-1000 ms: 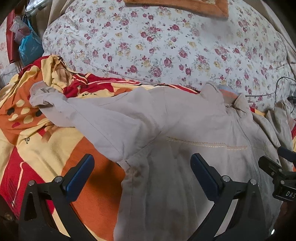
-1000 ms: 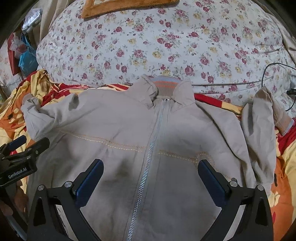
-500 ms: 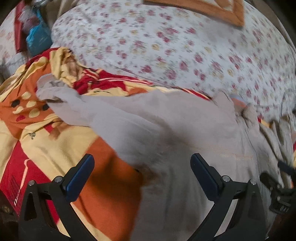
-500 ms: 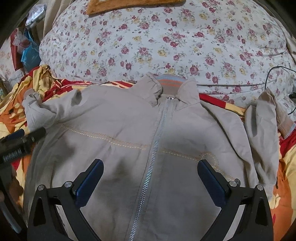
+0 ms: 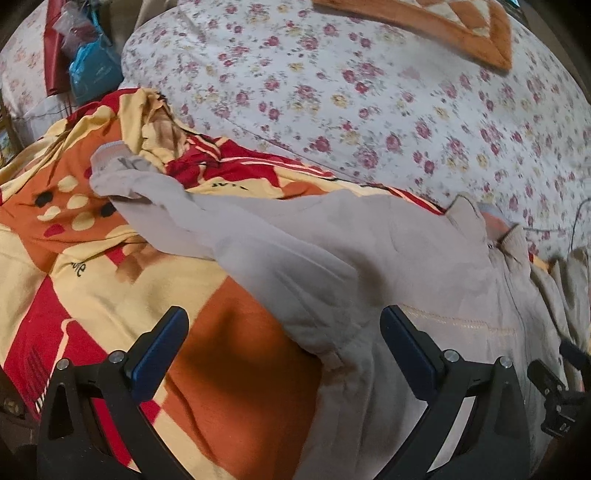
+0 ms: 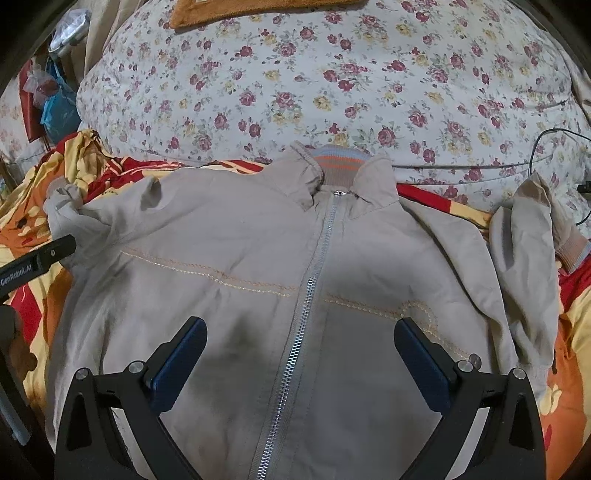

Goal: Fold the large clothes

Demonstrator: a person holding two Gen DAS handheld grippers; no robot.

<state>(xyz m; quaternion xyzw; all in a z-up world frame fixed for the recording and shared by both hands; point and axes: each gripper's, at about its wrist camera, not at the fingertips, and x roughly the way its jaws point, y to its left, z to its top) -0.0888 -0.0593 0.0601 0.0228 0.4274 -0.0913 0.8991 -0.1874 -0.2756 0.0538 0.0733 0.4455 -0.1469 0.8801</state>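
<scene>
- Right gripper (image 6: 300, 349): black frame, blue rubbery pads (image 6: 177, 360), fingers spread wide, holding nothing, hovering over lower chest of jacket.
- Left gripper (image 5: 282, 341): same build, blue pads (image 5: 159, 347), fingers spread wide and empty; one finger over the bedspread, the other over jacket fabric at the armpit seam. Contact with cloth: cannot tell.
- Jacket (image 6: 229, 258): beige, thin woven cloth, matte, softly wrinkled, lying front-up and mostly flat on the bedspread, collar pointing away from the cameras.
- Zipper (image 6: 306, 295): silver metal teeth, closed, runs straight down the centre to the collar.
- Tan decorative stitching (image 6: 207, 271) crosses the chest both sides of the zipper, curved loop on one side.
- Dark smudge on fabric between the right gripper's fingers; stain or shadow, cannot tell.
- Sleeve (image 5: 207, 229) in left view: stretched out diagonally, creased, ribbed cuff at its end lying on the bedspread.
- Other sleeve (image 6: 524, 251): bunched and folded up beside the body, ribbed cuff (image 6: 572, 251) with grey edge.
- Collar (image 6: 340, 166): ribbed knit, orange and grey-blue stripes, beige flaps turned out.
- Bedspread (image 5: 110, 288): soft fleecy, orange, red and cream blocks, rumpled.
- Floral quilt (image 6: 332, 81): puffy, white with red roses, just behind the collar.
- Orange-edged mat (image 5: 443, 26) on top of the quilt, far.
- Blue plastic bag (image 5: 92, 74), crinkly, far corner.
</scene>
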